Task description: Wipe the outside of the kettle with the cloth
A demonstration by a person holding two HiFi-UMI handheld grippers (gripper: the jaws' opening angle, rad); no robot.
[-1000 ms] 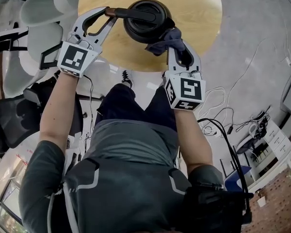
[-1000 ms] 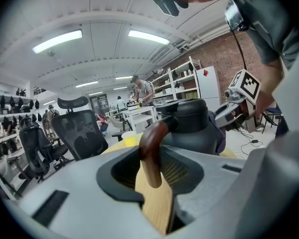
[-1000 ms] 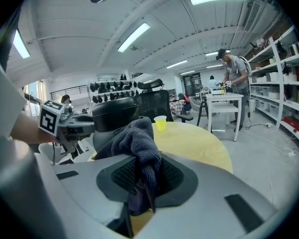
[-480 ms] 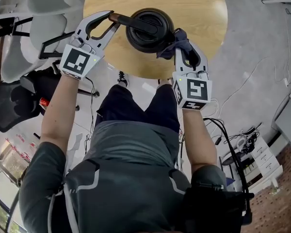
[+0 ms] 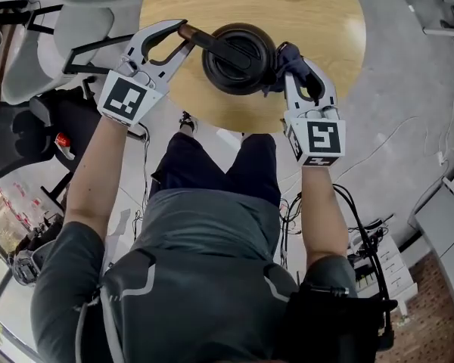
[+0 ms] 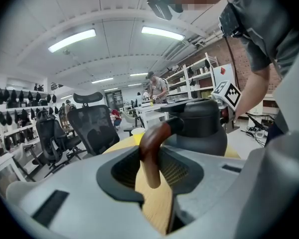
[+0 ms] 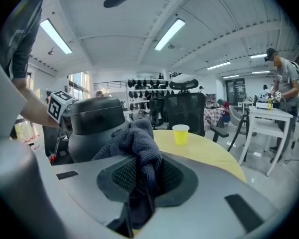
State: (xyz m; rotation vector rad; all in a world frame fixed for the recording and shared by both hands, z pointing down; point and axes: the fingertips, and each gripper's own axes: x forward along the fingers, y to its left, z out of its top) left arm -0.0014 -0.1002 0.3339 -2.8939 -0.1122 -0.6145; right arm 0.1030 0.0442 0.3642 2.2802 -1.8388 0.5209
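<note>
Head view: I see the black kettle [image 5: 238,51] standing on the round wooden table [image 5: 303,6], near the edge closest to the person. The left gripper [image 5: 185,36] comes in from the left, and its fingers close round the brown end of the kettle's handle [image 5: 200,36]. The right gripper [image 5: 293,65] comes in from the right with a dark blue-grey cloth [image 5: 282,54] bunched at its tip, and the cloth touches the kettle's right side.

Left gripper view: the fingers [image 6: 79,183] are clamped on the curved brown handle, which stands upright between the ribbed pads. The kettle body rises just beyond them on the table. A black office chair [image 6: 92,128] stands farther back on the floor.

Right gripper view: the fingers [image 7: 224,183] are closed on the cloth, which is pinched between the pads. A fold of it hangs below them, and the rest is heaped against the kettle's flank at left. A yellow cup [image 7: 180,133] stands on the table beyond, well apart from the kettle.
</note>
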